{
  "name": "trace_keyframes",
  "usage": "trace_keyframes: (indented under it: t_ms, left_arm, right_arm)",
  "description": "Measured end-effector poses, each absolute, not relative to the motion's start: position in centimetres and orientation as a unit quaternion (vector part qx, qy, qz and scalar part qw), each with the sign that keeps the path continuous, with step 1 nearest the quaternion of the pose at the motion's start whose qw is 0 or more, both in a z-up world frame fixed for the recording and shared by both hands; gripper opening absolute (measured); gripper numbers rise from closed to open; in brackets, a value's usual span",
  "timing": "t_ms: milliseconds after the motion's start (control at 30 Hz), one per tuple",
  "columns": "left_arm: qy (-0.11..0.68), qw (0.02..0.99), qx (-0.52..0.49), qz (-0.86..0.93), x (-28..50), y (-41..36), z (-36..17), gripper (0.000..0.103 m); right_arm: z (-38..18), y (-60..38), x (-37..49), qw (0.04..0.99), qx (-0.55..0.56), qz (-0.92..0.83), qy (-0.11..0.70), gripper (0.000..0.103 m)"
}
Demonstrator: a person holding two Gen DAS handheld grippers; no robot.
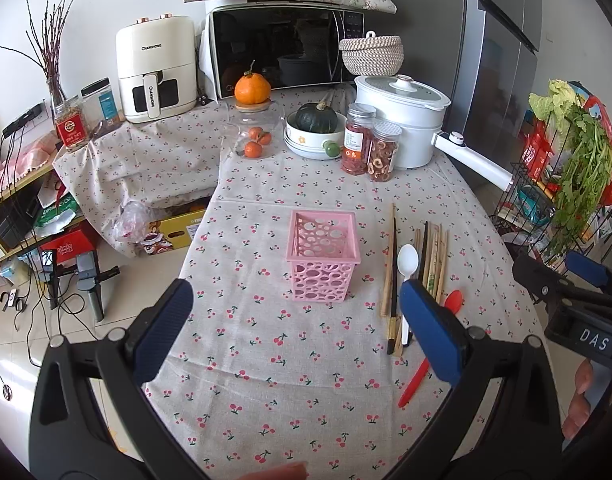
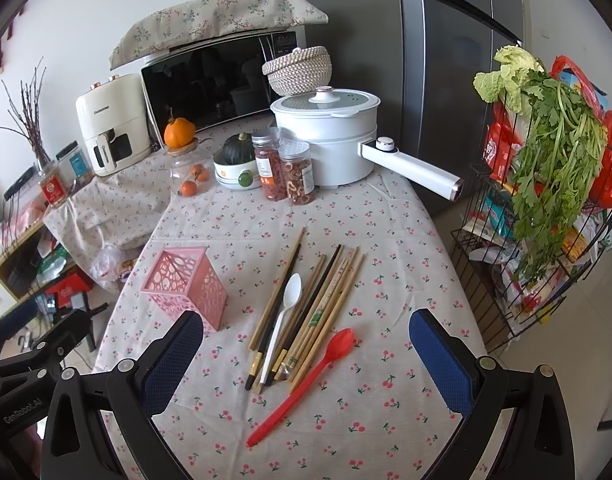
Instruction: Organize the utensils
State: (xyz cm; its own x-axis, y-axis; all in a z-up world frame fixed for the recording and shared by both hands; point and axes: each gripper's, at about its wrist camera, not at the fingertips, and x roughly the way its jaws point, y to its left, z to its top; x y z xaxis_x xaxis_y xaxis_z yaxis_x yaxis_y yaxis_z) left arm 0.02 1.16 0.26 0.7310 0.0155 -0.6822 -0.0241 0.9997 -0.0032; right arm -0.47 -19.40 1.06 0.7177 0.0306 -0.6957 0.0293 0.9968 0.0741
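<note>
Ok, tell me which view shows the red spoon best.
The right wrist view: the red spoon lies whole and unobstructed beside the chopsticks. In the left wrist view, the left tool's finger hides its middle, leaving bowl and handle end.

Bright, even daylight fills both views; shadows around the pink basket (image 1: 323, 256) are soft. The microwave (image 1: 282, 50) door shows dim reflections. Fisheye bending and black vignetting mark the edges; focus stays sharp.

The bench (image 1: 266, 360) is seen from above and near in both views, looking toward the microwave (image 1: 282, 48) at 12 o'clock. The left view is centred on the pink basket (image 1: 323, 256); the right view is set further right, with the basket (image 2: 186, 286) at 10 o'clock. The utensils are shared.
</note>
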Motion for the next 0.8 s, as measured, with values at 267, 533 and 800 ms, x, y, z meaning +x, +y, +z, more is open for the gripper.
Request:
trace_keyframes:
  t_ms: [267,533,800]
  left_arm:
    - [0.368,0.930,-0.007,0.011,-0.10,1.33,0.32,0.102]
    - [0.369,0.929,-0.006,0.012,-0.11,1.45,0.33,0.102]
    - [0.369,0.929,-0.008,0.011,-0.10,1.48,0.32,0.102]
  right_arm:
    - [0.62,-19.16,-0.45,0.925,0.039,0.001,0.378,0.103]
    - [0.74,-19.25,-0.37,0.925,0.039,0.001,0.378,0.103]
    - [0.54,-19.26,-0.43,0.924,0.041,0.001,0.380,0.103]
